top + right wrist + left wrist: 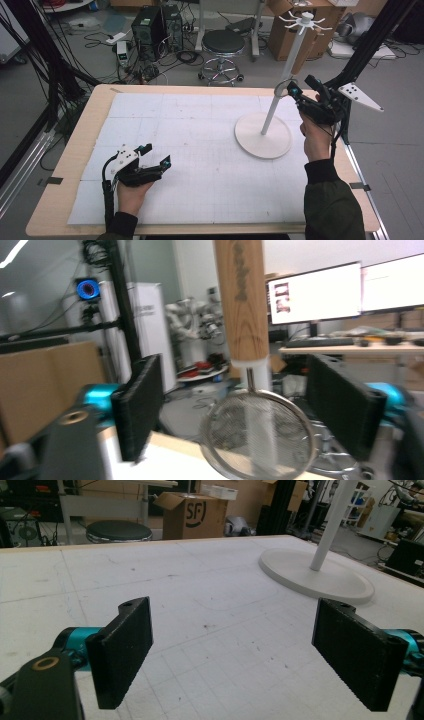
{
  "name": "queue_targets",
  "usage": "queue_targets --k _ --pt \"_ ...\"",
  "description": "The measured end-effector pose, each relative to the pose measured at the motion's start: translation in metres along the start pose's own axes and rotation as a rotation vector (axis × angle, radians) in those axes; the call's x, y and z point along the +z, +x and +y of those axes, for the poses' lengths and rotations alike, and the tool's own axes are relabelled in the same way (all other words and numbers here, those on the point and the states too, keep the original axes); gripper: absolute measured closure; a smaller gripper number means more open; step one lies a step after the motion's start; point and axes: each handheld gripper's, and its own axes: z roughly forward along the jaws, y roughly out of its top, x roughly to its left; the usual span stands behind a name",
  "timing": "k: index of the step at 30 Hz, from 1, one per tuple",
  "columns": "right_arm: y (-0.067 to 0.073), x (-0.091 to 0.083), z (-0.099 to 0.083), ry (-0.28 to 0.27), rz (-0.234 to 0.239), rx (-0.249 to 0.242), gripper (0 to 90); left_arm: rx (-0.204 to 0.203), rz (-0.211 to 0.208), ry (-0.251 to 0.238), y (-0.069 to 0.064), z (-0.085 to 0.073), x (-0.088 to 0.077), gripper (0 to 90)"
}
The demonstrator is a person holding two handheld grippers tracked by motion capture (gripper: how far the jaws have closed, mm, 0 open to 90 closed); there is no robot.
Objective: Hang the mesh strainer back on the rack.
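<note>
Resting near the table's front edge, the left gripper [152, 156] is sitting wide open and empty — farther off, the right gripper [301, 86] is gaping around the hanging strainer [260, 437] on the white rack [270, 112], not pinching it. Looks like the hang-up step is wrapping; next, backing out cleanly.

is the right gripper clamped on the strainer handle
No, in the right gripper view the strainer hangs between the right gripper's open jaws, and neither pad touches it.
</note>
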Motion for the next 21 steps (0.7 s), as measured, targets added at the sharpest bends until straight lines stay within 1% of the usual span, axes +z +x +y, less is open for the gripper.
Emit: queue_targets --k 5,7,9,10,12,18,21 --pt "0.001 -0.005 -0.008 0.007 0.004 0.000 19.3 0.003 -0.001 0.001 0.000 0.000 0.000 17.2" --pt "0.003 -0.008 -0.013 0.018 0.005 0.006 19.3 0.004 -0.002 0.001 0.000 0.000 0.000 17.2" --pt "0.004 -0.009 -0.017 0.029 0.017 0.007 19.2 0.005 -0.002 0.003 0.000 0.000 0.000 17.2" --pt "0.005 -0.010 -0.020 0.034 0.021 -0.001 19.3 0.003 -0.004 0.002 -0.001 0.000 0.000 17.3" --pt "0.005 -0.010 -0.026 0.055 0.023 -0.004 19.2 0.003 -0.004 0.003 -0.001 0.000 0.000 17.2" --pt "0.004 -0.013 -0.043 0.082 0.023 0.015 19.0 0.004 -0.002 0.004 -0.001 0.000 0.001 17.2" --pt "0.004 -0.015 -0.049 0.091 0.050 0.020 18.3 0.005 -0.003 0.006 -0.001 0.000 0.001 17.2"
